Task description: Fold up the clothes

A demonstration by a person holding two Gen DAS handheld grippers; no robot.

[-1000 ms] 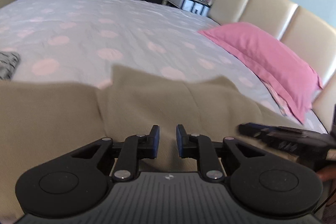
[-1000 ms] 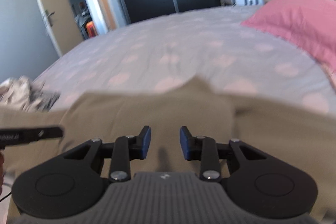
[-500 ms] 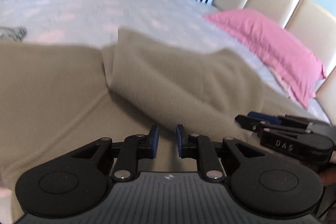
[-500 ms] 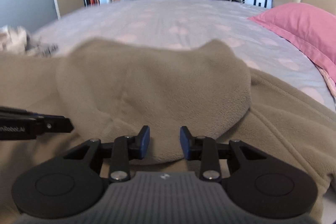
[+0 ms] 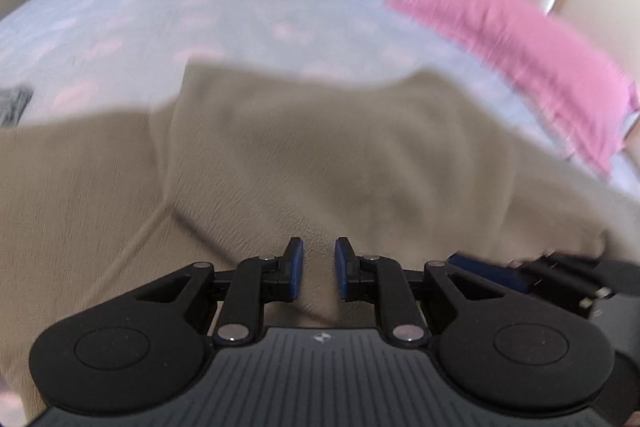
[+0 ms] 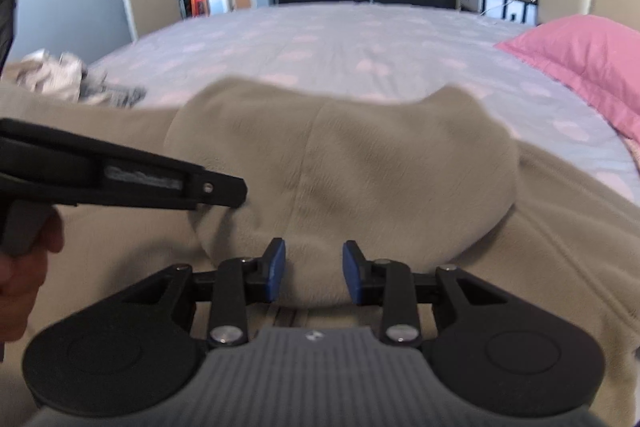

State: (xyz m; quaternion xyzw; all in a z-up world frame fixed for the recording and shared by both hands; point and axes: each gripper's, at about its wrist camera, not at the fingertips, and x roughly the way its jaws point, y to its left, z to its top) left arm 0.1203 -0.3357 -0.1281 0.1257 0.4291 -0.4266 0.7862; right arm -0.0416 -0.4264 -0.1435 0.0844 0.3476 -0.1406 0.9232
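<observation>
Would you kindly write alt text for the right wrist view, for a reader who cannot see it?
A beige fleece garment lies rumpled on a bed, with the right gripper just above it, jaws apart around a fold. The left gripper reaches in from the left edge; a pink pillow lies at right.

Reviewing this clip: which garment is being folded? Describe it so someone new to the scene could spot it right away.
Start at the wide bed with its pale dotted cover. On the near side, in front of the pink pillow, lies a beige fleece hooded jacket, hood laid over the body. It is plain and much larger than the crumpled patterned clothes at the left edge.
</observation>
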